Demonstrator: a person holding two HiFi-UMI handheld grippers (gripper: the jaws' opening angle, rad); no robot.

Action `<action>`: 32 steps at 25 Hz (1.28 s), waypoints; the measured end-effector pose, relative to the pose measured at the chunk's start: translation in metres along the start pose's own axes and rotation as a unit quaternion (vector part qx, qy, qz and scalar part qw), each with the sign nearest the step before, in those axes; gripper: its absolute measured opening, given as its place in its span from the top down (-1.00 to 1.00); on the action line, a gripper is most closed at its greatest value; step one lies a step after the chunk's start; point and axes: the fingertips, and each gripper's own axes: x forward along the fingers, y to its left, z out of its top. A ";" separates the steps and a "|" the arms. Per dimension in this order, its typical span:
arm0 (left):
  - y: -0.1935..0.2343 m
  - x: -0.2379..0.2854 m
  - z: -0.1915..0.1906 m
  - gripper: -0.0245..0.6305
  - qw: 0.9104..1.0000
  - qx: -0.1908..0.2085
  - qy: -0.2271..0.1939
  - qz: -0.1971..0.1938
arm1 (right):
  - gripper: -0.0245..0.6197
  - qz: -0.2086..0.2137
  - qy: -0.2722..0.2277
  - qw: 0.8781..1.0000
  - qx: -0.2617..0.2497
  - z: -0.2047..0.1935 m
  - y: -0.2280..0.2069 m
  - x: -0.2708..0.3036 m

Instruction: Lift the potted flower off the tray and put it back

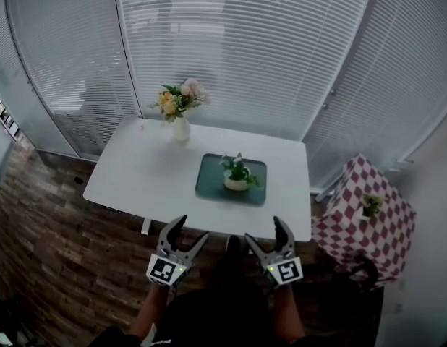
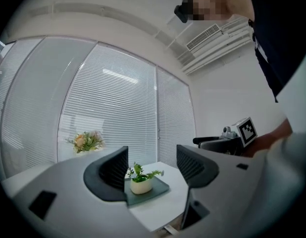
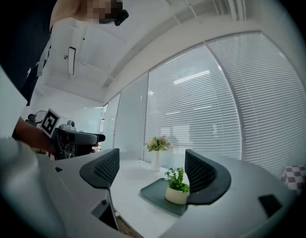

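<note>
Potted flower (image 1: 236,173) on tray (image 1: 209,183)

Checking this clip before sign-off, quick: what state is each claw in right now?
Left claw: open, holding nothing.
Right claw: open, holding nothing.

No legible text, no labels, no numbers

Office: blind-covered glass walls (image 1: 245,42), white table (image 1: 147,172)
</note>
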 end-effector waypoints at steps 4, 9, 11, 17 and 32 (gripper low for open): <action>0.010 0.014 -0.005 0.06 1.000 -0.002 0.003 -0.004 | -0.24 -0.001 -0.006 1.000 0.007 0.004 -0.009 0.018; 0.021 0.032 -0.013 0.06 1.000 -0.008 0.006 -0.006 | -0.24 0.012 0.001 1.000 0.022 -0.001 -0.017 0.038; 0.027 0.041 -0.015 0.06 1.000 -0.009 0.006 -0.004 | -0.25 0.018 0.012 0.999 0.025 -0.006 -0.023 0.046; 0.038 0.070 -0.024 0.06 1.000 -0.014 0.019 -0.008 | -0.26 0.016 0.023 0.999 0.033 -0.013 -0.047 0.068; 0.054 0.137 -0.051 0.06 0.998 0.001 0.054 -0.030 | -0.29 0.032 0.075 0.997 0.019 -0.048 -0.092 0.114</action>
